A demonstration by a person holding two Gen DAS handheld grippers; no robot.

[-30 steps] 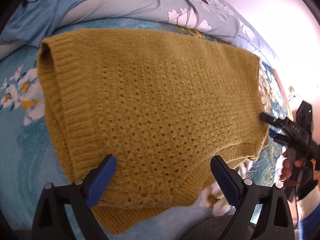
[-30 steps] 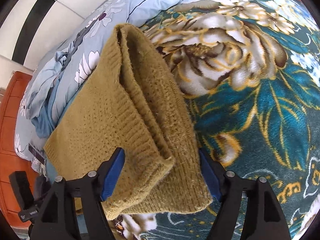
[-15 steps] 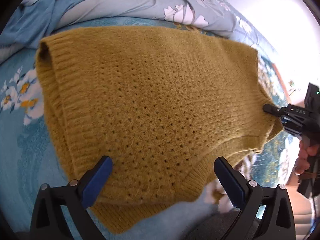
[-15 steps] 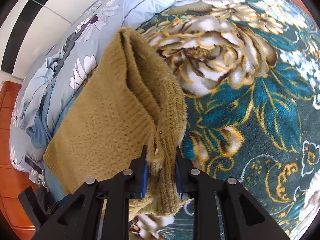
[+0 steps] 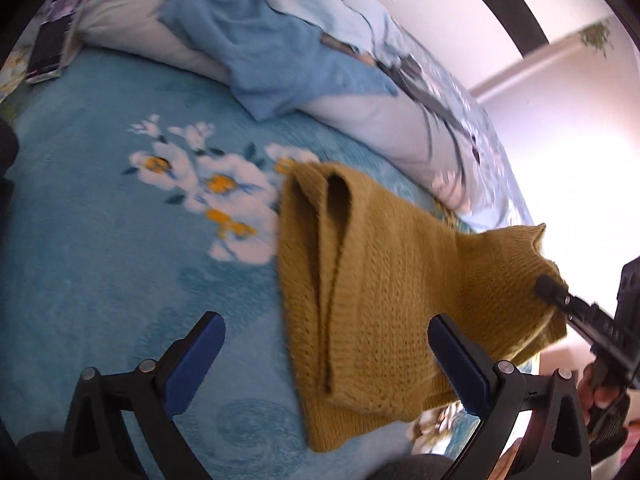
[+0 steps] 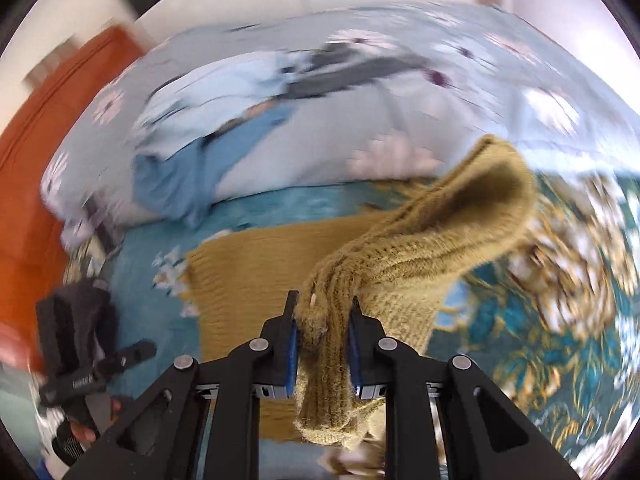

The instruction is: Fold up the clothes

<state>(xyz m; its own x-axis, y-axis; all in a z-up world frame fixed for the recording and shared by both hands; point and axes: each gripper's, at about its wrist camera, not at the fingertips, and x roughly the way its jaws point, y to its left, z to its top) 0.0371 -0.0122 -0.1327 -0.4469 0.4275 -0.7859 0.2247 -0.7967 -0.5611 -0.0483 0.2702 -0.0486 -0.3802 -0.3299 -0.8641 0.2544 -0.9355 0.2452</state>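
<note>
Mustard knit sweater (image 5: 384, 304) lies partly on the bed (image 5: 100, 264), already doubled, one end raised. Our right gripper (image 6: 322, 354) has its fingers (image 6: 289, 356) clamped on a bunched ribbed edge and holds it off the blanket, likely so that end can swing over the part lying flat. Our left gripper (image 5: 326, 354) hovers with fingers wide, holding nothing, near the flat end, probably to pin or catch it. Both views blurred.

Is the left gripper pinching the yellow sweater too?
No, the left gripper is open, its blue pads spread wide with nothing pinched, while the right gripper is shut on the mustard knit sweater.
</note>
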